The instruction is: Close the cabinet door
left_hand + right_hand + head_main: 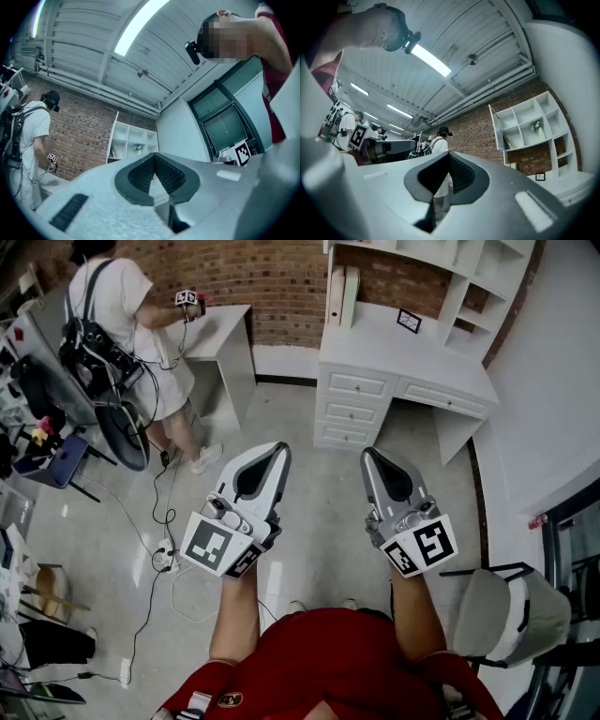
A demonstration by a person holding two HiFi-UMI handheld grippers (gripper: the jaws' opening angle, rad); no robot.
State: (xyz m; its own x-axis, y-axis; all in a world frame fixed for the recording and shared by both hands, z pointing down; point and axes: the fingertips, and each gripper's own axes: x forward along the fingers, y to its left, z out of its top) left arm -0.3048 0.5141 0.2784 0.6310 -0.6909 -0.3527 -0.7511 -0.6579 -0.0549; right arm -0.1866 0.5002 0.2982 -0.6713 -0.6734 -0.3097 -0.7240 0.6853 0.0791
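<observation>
Hovering well short of the cabinet door (336,294), with left tongs (277,454) and right tongs (371,457) side by side, both clenched on nothing. Seemingly still the approach: door ajar far ahead of both tongs, above the bench (441,371). Next calls for walking closer and pushing it shut.

The head view is evenly bright, lit from above. Shadows on the pale glossy tiled floor (319,521) are soft and short, with mild glare toward 6 o'clock. The 2 gripper views bend strongly and darken at the rim. A long white ceiling tube lamp (139,24) burns out near 12 o'clock, and the near foreground is blurred.
</observation>
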